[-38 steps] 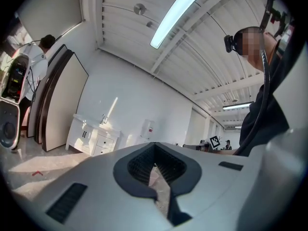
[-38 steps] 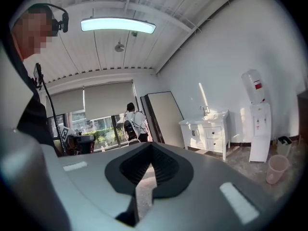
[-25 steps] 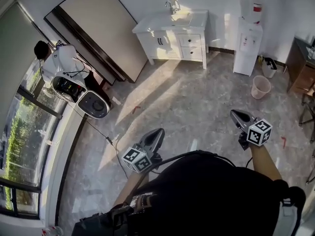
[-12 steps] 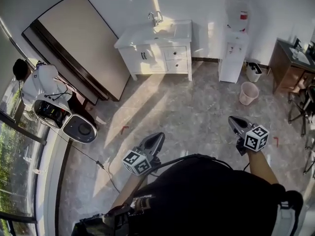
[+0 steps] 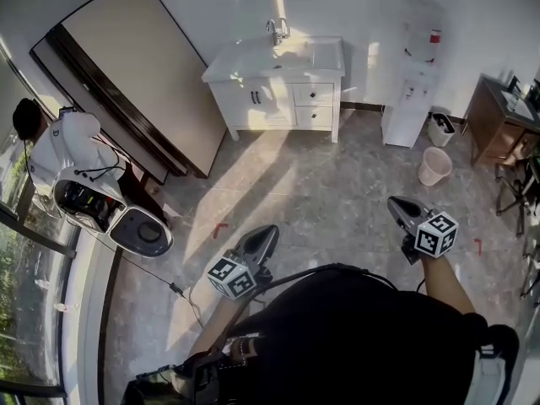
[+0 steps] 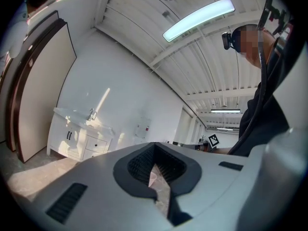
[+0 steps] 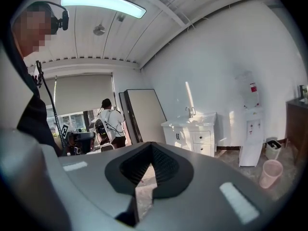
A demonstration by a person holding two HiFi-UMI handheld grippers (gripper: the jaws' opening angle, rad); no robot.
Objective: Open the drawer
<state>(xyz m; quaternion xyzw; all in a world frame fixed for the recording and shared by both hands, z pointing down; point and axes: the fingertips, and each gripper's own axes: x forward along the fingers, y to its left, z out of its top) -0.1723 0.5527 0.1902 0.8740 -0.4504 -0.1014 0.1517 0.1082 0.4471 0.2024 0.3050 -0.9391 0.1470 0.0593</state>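
Observation:
The white sink cabinet (image 5: 253,99) stands against the far wall, with two closed drawers (image 5: 314,96) stacked on its right side. It also shows far off in both gripper views, as the cabinet (image 6: 77,139) and the cabinet (image 7: 191,135). My left gripper (image 5: 268,233) is held level in front of me, shut and holding nothing. My right gripper (image 5: 395,204) is likewise shut and holds nothing. Both are far from the cabinet, over bare floor. In the gripper views the left gripper (image 6: 155,170) and the right gripper (image 7: 148,171) have their jaws together.
A water dispenser (image 5: 412,83) stands right of the cabinet, with a pink bin (image 5: 435,166) before it. A brown desk (image 5: 498,116) is at far right. A large board (image 5: 135,66) leans on the left wall. Another person (image 5: 72,154) with equipment stands by the windows.
I have moved across the floor toward the cabinet, which now sits lower and slightly larger in the head view. Both grippers travelled with me and stayed shut.

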